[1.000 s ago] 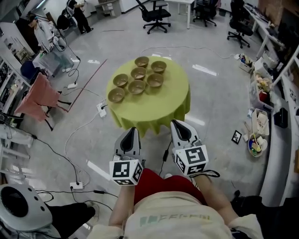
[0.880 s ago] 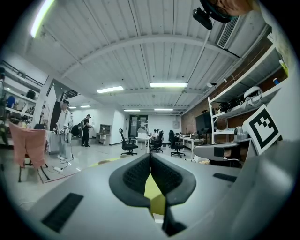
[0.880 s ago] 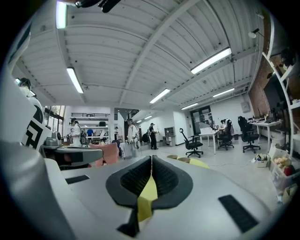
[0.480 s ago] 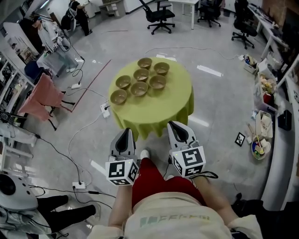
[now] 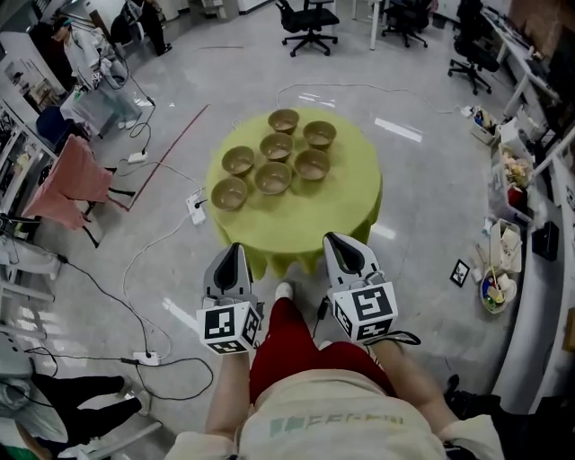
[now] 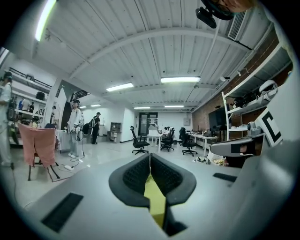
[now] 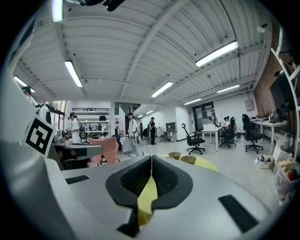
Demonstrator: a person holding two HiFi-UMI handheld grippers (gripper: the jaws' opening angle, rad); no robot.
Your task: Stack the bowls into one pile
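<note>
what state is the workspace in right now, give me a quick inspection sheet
surface: round table under a yellow-green cloth
job's things: seven bowls, all single, none stacked
clutter: nothing seen on the table
grippers: left gripper and right gripper shut, empty, away from the bowls
cables: cable and power strip on the floor left of the table
surroundings: office chairs, pink cloth

Bowls (image 5: 273, 177): brown, smooth, faint sheen; material cannot be told.
Tablecloth (image 5: 296, 229): yellow-green cloth, matt, hanging in soft folds over the table edge.
Floor (image 5: 431, 180): grey, polished, glossy with light glare.
Left gripper (image 5: 232, 250), right gripper (image 5: 335, 241): smooth matt grey plastic shells.
Pads (image 6: 136, 176): black, ribbed, matt.
Trousers (image 5: 292, 346): red cloth.
</note>
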